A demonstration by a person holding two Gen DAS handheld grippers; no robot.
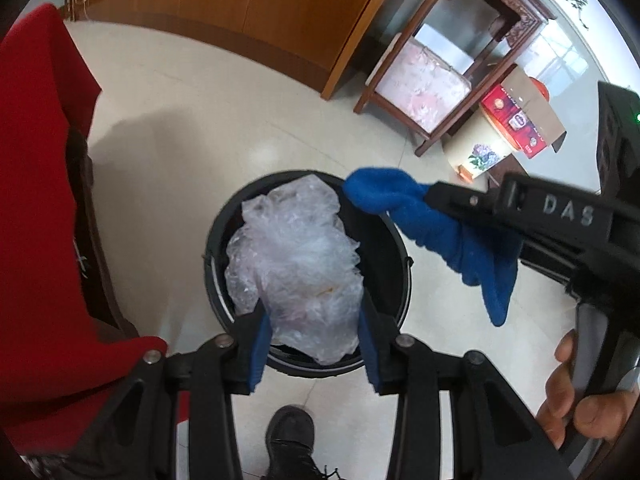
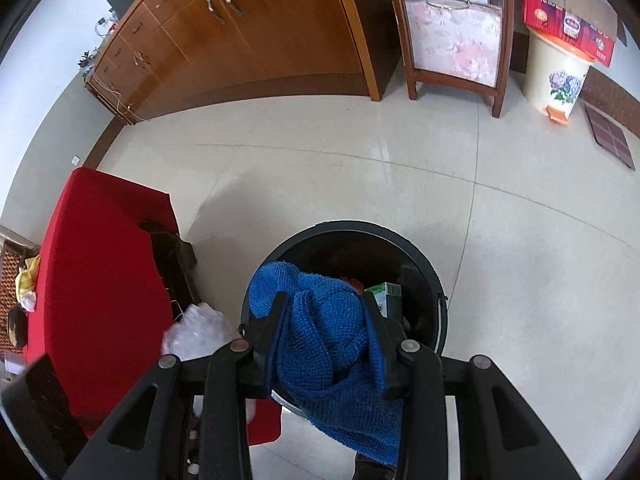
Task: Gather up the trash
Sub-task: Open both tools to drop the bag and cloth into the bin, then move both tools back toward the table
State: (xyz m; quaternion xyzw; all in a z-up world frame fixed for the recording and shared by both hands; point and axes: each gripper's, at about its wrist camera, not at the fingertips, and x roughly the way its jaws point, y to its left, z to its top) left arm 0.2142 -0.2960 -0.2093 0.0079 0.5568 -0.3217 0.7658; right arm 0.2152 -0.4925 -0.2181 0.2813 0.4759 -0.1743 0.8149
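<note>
both over the black bin (image 1: 402, 280): left gripper (image 1: 314, 344) clamped on crumpled plastic wrap (image 1: 296, 264), right gripper (image 2: 326, 332) clamped on blue cloth (image 2: 332, 344); best centred above the opening before letting go

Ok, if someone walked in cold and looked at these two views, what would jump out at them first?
Probably the crumpled clear plastic bag pinched in the left gripper, right above the round black trash bin. Next, the bright blue knitted cloth clamped in the right gripper, draping over the bin's near rim. The red fabric-covered furniture at the left stands out against the pale tiled floor.
</note>
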